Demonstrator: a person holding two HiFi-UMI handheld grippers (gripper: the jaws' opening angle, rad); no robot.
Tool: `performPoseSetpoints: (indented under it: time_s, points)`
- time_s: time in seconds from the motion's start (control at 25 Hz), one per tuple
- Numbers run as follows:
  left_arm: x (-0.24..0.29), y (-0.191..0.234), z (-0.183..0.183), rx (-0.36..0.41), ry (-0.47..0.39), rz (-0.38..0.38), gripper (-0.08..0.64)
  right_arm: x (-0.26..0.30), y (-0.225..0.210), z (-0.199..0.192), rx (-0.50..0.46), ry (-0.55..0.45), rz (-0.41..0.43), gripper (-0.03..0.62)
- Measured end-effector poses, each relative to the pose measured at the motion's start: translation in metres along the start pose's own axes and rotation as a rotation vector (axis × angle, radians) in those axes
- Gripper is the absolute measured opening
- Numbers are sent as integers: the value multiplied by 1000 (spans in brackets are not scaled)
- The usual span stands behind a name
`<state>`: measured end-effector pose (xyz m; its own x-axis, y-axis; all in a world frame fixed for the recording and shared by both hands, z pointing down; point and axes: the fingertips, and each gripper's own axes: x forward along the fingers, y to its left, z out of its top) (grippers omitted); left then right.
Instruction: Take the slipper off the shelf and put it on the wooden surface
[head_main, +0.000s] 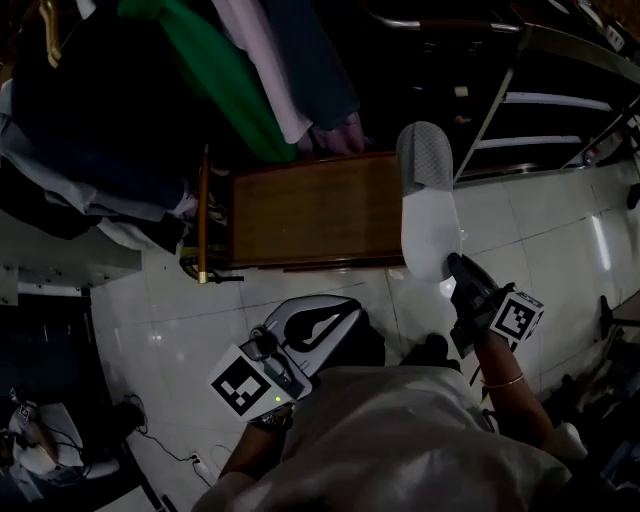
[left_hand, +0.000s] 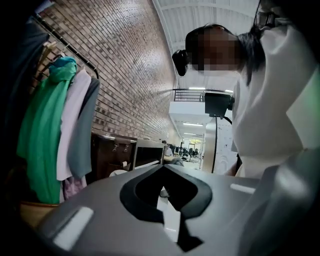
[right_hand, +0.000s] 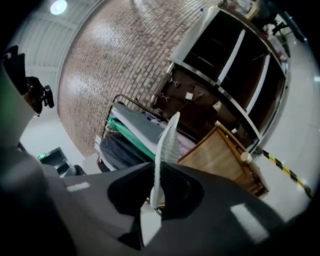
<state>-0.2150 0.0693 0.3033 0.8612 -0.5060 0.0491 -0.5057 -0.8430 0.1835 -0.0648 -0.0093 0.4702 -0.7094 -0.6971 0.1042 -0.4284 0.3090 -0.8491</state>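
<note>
Up by the right edge of the wooden surface (head_main: 310, 210), the white slipper (head_main: 428, 205) hangs in the air, pinched thin by its near end in the right gripper (head_main: 453, 266). Looks like the carry step to me. Next it needs to swing left over the wood and go down flat before letting go. The left gripper (head_main: 340, 315) is closed on nothing.

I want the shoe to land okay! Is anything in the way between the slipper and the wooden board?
Nothing visible is. The slipper, held in the jaws of the right gripper, hangs just beside the wooden surface, whose near part is bare. Clothes hang only over its far edge.
</note>
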Motion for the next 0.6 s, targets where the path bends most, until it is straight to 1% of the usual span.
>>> performPoseSetpoints:
  time_s: [0.08, 0.12, 0.24, 0.32, 0.44, 0.56, 0.6]
  points:
    - [-22, 20, 2, -13, -19, 13, -3, 42, -11, -17, -20, 33, -3, 32]
    - [-33, 29, 0, -23, -21, 19, -3, 60, -22, -28, 5, 44, -19, 32]
    - [-64, 51, -5, -46, -8, 44, -3, 100, -67, -55, 156, 46, -134, 32]
    - [-83, 65, -6, -61, -10, 65, -3, 119, -92, -66, 231, 42, -199, 32]
    - [-106, 82, -7, -75, -25, 98, -3, 131, -112, -81, 303, 57, -265, 35]
    - [-117, 89, -12, -86, -25, 94, -3, 124, -124, -95, 300, 99, -376, 47]
    - [-119, 91, -14, -95, -28, 83, -3, 122, -127, -98, 293, 113, -413, 75]
